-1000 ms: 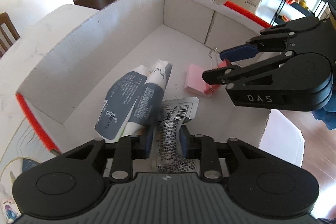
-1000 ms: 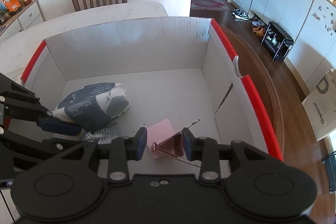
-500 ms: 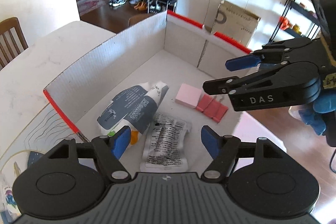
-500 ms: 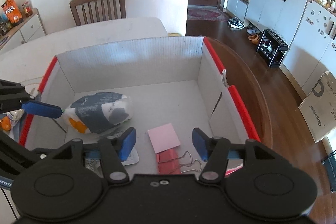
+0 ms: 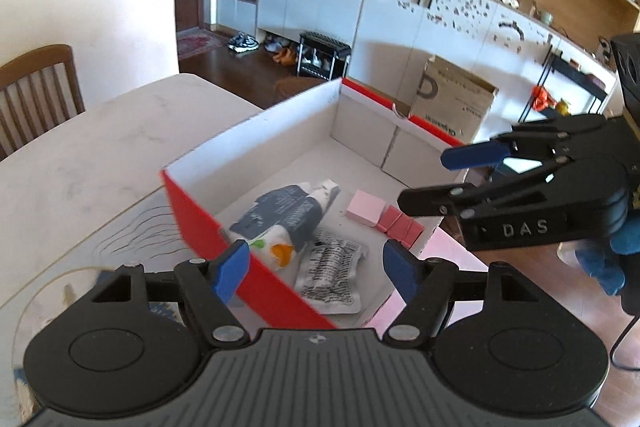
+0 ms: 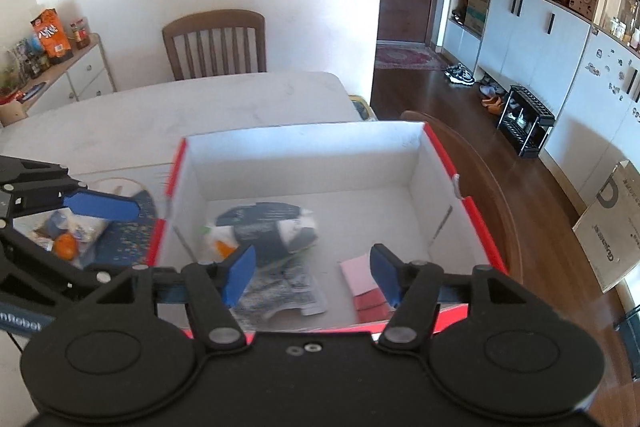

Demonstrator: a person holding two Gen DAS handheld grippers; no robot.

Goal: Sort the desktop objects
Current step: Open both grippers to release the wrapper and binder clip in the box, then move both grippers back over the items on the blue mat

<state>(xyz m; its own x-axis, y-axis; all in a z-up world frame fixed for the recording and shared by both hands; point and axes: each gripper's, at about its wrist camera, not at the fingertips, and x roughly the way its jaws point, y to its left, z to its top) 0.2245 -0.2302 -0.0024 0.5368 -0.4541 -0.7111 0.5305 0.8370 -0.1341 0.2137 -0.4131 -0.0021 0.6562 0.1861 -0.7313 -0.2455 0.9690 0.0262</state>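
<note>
the box (image 6: 304, 155) stands on the tabletop (image 6: 180, 107), a chair (image 6: 216, 43) behind the far edge. inside the box, seen from the right wrist, the snack bag (image 6: 264, 227) lies to the left, the flat packet (image 6: 280, 295) in front of it and touching it, the paper pad (image 6: 358, 273) to the right, and the binder clips (image 6: 370, 305) just in front of the pad.
</note>
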